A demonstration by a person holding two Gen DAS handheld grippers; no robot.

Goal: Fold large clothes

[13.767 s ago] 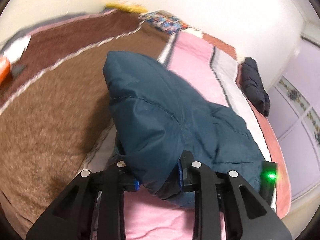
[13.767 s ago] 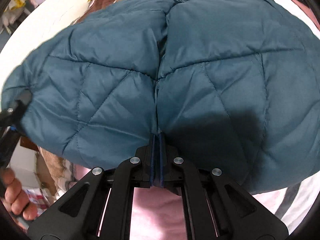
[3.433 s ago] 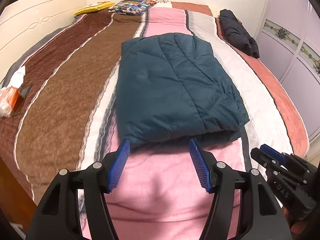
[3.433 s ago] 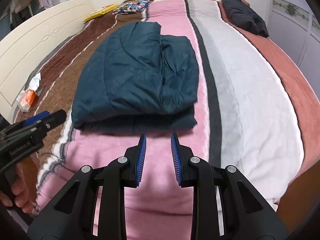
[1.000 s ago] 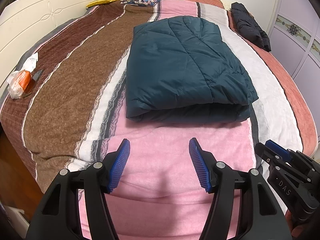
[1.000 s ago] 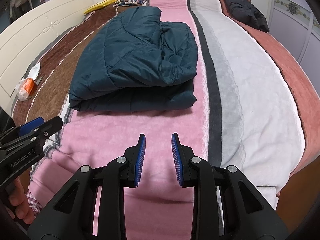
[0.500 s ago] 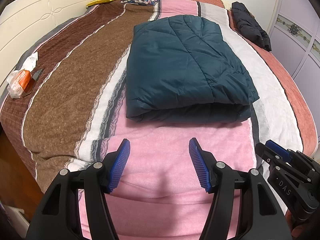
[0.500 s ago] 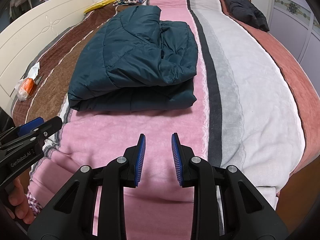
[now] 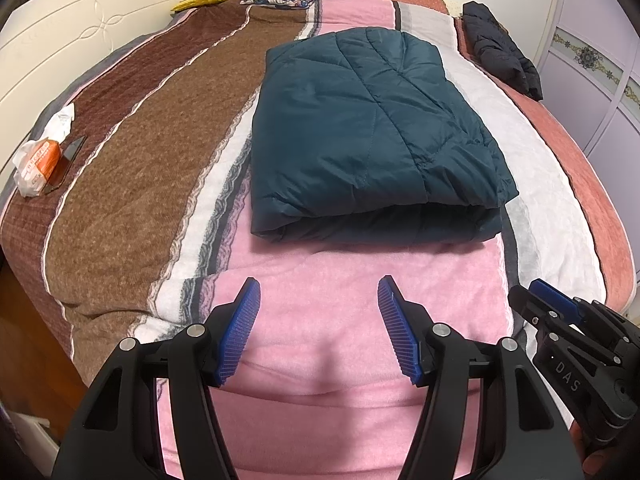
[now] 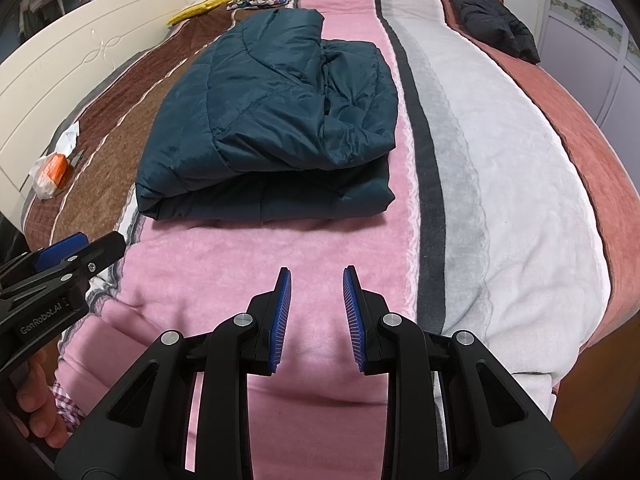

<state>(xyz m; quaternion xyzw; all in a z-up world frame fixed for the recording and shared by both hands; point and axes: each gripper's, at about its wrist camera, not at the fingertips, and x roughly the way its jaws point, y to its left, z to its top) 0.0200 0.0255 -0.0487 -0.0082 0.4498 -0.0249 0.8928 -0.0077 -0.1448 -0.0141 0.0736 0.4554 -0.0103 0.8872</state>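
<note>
Nothing moved; right view shows jacket (image 10: 272,120) bunched sleeve.

Wrist views: both looking along the bed (image 9: 120,184) from its foot.
Both are sharing the folded jacket (image 9: 360,132) (image 10: 272,120), mid-distance.

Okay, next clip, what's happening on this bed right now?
A person holds a two-finger gripper in each hand over a striped blanket on a bed. The teal quilted jacket lies folded into a compact rectangle on the blanket, with nothing touching it. The left gripper and right gripper are both open and empty, hovering short of the jacket's near edge. A dark garment sits at the far right side. From how it lies, the fold looks finished.
</note>
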